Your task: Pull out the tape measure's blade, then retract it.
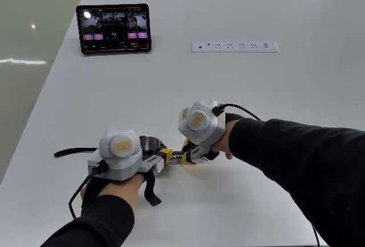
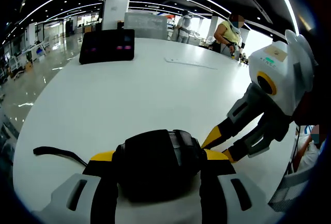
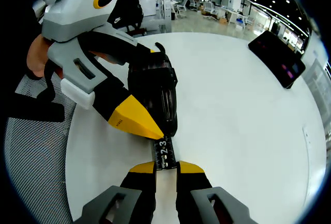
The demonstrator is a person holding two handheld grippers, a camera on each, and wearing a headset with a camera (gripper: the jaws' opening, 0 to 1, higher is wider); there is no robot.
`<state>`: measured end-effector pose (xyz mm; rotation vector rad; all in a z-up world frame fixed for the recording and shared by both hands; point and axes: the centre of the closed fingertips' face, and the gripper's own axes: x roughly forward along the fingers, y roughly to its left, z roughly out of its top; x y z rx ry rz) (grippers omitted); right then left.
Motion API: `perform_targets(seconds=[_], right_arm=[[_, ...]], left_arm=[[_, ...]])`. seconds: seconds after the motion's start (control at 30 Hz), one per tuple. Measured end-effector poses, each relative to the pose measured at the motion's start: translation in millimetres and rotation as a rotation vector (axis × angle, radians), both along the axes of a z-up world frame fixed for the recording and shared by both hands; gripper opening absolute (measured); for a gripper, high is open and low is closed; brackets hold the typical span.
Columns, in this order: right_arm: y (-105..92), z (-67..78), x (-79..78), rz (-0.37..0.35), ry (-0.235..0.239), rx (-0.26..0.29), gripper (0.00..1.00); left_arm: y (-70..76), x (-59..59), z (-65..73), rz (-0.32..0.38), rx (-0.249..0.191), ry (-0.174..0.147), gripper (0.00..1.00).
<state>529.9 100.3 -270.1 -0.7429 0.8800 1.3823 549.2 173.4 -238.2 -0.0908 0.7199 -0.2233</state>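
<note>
**A:** The left gripper (image 2: 159, 155) is clamped around the tape measure (image 3: 155, 94). Is that firm enough?

**B:** Yes, hold it pinned. Just right of the tape measure, the right gripper (image 3: 165, 169) pinches the blade (image 3: 164, 154) (barely out). Draw straight away from the tape measure, level, without twisting.

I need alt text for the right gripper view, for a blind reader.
The right gripper pinches the blade pulled slightly out of a black tape measure, which the left gripper holds on a white table. A tablet stands farther back.
</note>
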Motion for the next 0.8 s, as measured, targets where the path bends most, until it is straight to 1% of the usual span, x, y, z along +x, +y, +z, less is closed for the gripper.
perform_targets(seconds=[0.8], right_arm=[[11.5,-0.4,-3.0,-0.001,0.008,0.016,0.1]], left_arm=[[0.3,-0.4,-0.2,0.005,-0.012,0.001,0.6]])
